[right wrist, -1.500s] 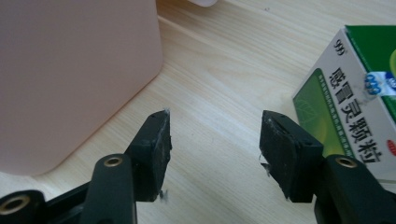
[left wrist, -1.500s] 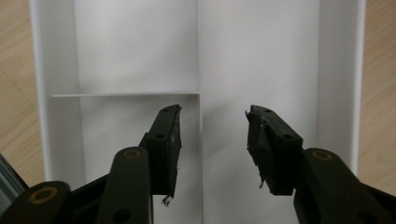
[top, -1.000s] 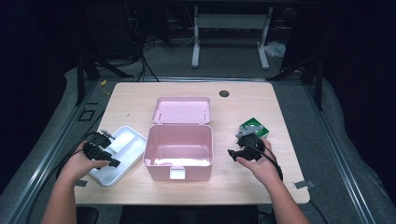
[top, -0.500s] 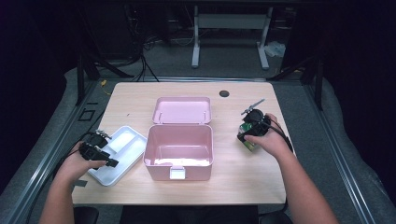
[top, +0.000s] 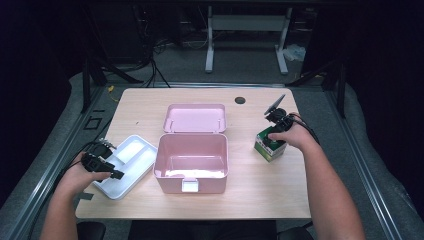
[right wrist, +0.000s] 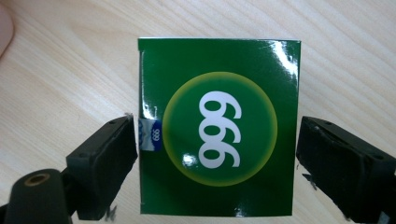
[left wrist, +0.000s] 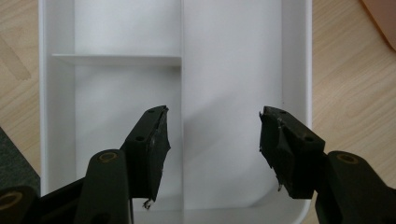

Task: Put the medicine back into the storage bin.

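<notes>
A green box (top: 268, 148) with a white "999" on a yellow-ringed disc (right wrist: 217, 126) sits on the wooden table, right of the pink case. My right gripper (top: 273, 139) points down over it. Its jaws have just been opening and now stand on either side of the box, which is between them, with a thin gap at the right pad (right wrist: 327, 158). My left gripper (top: 114, 172) hovers open over the white divided tray (top: 132, 149), and nothing is between its jaws (left wrist: 212, 116). The tray's compartments (left wrist: 233, 70) are bare.
An open pink case (top: 190, 174) stands in the middle of the table, its lid (top: 195, 118) laid back behind it and its inside bare. A dark round hole (top: 240, 100) is near the table's far edge. Cables trail from both grippers.
My right hand has moved away from me, from the near right of the table to above the green box, and its jaws now stand wider. The left hand has stayed put.
</notes>
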Demonstrator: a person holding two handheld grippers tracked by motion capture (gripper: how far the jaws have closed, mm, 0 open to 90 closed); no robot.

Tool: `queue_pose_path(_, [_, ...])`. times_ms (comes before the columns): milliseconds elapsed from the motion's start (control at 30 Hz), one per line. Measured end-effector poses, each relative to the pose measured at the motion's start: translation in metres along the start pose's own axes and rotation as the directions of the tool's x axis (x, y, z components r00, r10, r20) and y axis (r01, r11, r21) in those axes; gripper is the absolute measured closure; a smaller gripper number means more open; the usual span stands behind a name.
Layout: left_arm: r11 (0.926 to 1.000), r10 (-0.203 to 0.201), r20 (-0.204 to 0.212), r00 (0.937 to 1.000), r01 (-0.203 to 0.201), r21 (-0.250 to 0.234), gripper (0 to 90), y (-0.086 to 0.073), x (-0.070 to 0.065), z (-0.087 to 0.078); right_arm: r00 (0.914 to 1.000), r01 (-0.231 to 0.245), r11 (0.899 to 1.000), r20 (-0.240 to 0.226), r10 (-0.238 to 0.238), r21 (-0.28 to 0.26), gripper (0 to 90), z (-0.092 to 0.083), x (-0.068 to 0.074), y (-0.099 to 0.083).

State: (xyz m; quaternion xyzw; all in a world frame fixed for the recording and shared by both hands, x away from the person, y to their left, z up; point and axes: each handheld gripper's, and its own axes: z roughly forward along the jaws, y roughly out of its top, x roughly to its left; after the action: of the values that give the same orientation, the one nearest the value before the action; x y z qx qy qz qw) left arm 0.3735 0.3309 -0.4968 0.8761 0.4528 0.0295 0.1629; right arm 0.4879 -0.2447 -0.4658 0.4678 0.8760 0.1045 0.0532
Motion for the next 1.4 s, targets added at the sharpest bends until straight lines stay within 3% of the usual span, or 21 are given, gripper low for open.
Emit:
queue_pose_path(433, [0.9999, 0.011, 0.008, 0.9999, -0.011, 0.011, 42.3, 0.001, 0.0, 0.002, 0.9989, -0.007, 0.997, -0.046, 0.01, 0.072, 13.6, 0.012, -0.007, 0.008])
queue_pose_path(900, [1.0, 0.003, 0.008, 1.0, -0.003, 0.008, 42.2, 0.0, 0.001, 0.003, 0.9997, 0.008, 0.996, -0.024, -0.006, 0.091, 15.6, 0.011, -0.004, 0.011])
queue_pose_path(1400, [1.0, 0.005, 0.011, 0.9999, -0.005, 0.008, 42.2, 0.0, 0.0, 0.002, 0.9975, 0.069, 0.996, -0.016, -0.069, 0.06, 15.8, -0.029, 0.011, 0.015])
